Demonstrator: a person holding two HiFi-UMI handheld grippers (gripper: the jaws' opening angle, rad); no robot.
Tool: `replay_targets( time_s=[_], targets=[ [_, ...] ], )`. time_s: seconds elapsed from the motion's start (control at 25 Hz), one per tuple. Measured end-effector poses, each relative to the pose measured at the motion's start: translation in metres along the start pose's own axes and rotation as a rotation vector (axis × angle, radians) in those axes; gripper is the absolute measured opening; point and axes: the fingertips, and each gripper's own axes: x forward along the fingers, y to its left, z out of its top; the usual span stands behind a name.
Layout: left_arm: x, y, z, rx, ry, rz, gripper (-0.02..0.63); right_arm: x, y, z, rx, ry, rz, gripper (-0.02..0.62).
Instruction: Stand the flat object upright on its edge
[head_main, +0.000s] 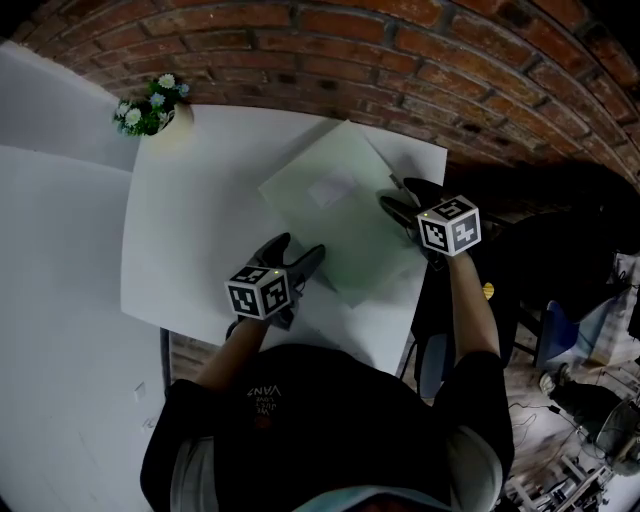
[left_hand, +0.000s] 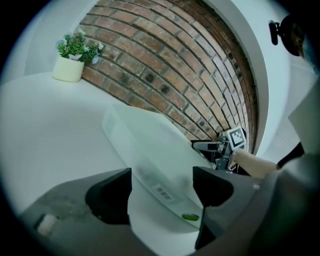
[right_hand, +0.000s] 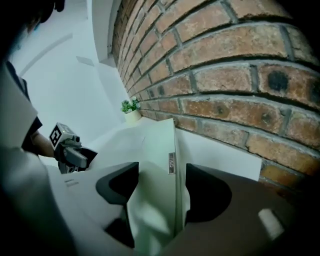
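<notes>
Lying apparently flat, right of centre on the white table (head_main: 200, 210): pale green flat object (head_main: 340, 205). Left gripper (head_main: 298, 256) at its near edge, right gripper (head_main: 397, 197) at its right edge; both claws spread, edge between the jaws, unpinched. Step, likely: taking hold. Next: close on both edges, tip upright. Container: pot (head_main: 179, 118), far left corner, holding a flowering plant (head_main: 148, 104).

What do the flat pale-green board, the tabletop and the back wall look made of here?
Flat board: probably frosted plastic with a matte pale-green finish. Its face looks faintly translucent and the edge is thin and crisp, though coated card is possible.
Tabletop: white laminate or painted board. It is smooth and even, with no grain.
Wall: rough red-brown brick with recessed mortar joints.
</notes>
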Motion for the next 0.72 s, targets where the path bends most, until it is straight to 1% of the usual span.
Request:
replay_targets(
  time_s=[0.2, 0.4, 0.6, 0.72],
  targets=[
    [0.006, 0.002, -0.006, -0.028, 0.031, -0.008, 0.38, 0.006, 0.001, -0.002, 0.016, 0.071, 0.097, 0.285],
    [0.011, 0.001, -0.007, -0.049, 0.046, -0.023, 0.38, 0.011, 0.001, -0.004, 0.075, 0.112, 0.19, 0.285],
    [0.013, 0.001, -0.007, -0.063, 0.052, -0.024, 0.38, 0.014, 0.001, -0.004, 0.105, 0.124, 0.232, 0.297],
    [0.014, 0.001, -0.007, -0.071, 0.056, -0.024, 0.38, 0.015, 0.001, -0.005, 0.118, 0.117, 0.24, 0.302]
  ],
)
